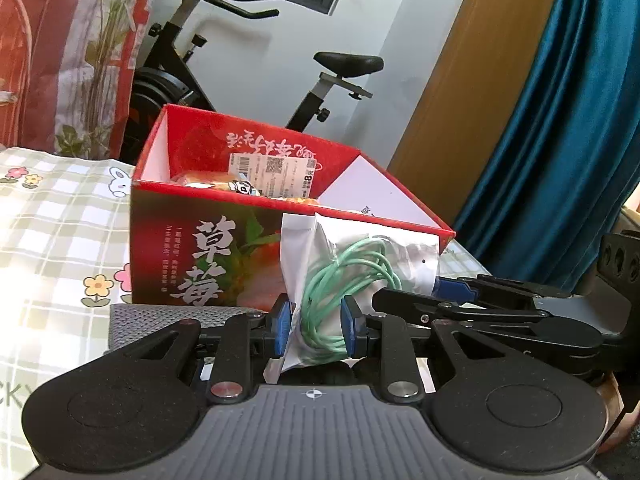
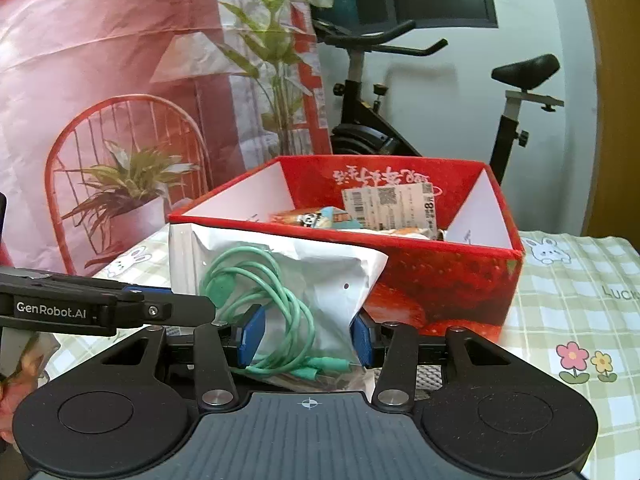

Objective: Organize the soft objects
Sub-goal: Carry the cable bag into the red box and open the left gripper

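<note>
Translucent white plastic pouch [image 2: 280, 280] holding a coiled mint-green cable [image 2: 276, 300], gripped at once by both tools and raised just in front of the near wall of an open red cardboard strawberry box [image 2: 436, 280]. Left hand-held gripper [image 1: 316, 326]: blue pads clenched on the pouch's lower part, pinching film and cable loops together. Right hand-held gripper [image 2: 306, 338]: wider set, its pads [image 2: 252, 334] pressing the pouch's two sides near its bottom edge. In the left wrist view the right tool reaches in from the right; in the right wrist view the left tool comes in from the left, so the two hold the pouch from opposite sides. A two-sided hold probably keeps the limp film from folding or swinging as it travels. The pouch's top edge stands about level with the box rim, not yet over it; it likely needs more height before it clears the wall. Snack packets and a printed label [image 2: 390, 204] already lie inside the box. The box stands on a counter under a green-checked cloth with rabbit and flower prints [image 2: 568, 280].
</note>
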`<state>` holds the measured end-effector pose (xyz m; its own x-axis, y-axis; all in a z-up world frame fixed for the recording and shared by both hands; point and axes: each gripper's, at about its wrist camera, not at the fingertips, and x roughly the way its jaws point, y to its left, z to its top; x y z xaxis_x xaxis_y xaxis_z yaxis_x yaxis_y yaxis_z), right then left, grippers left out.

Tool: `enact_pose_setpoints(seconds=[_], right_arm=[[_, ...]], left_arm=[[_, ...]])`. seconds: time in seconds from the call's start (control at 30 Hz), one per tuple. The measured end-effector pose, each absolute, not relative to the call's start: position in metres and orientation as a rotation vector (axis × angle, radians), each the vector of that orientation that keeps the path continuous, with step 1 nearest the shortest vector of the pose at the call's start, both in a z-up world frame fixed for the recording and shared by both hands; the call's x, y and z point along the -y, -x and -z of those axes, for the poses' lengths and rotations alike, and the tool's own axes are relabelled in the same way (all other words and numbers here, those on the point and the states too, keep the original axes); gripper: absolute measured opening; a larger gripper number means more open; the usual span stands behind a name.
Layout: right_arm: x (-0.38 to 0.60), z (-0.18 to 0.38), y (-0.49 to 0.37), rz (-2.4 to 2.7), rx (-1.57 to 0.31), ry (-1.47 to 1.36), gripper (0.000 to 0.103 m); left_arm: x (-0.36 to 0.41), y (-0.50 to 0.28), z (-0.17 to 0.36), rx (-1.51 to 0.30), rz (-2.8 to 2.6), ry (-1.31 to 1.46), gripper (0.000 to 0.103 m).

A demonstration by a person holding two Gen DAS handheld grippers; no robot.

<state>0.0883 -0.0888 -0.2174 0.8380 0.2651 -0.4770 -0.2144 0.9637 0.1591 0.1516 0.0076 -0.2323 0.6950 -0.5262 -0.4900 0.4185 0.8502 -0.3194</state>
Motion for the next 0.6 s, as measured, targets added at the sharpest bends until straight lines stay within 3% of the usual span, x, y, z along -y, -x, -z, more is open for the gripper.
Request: enact_pose_setpoints(seconds=[0.6], right_arm=[[0.082, 0.203, -0.081, -0.275, -0.494, -0.084, 0.043]], left_arm=[[-0.016, -0.138, 0.227, -0.564, 0.538, 0.189, 0.028]])
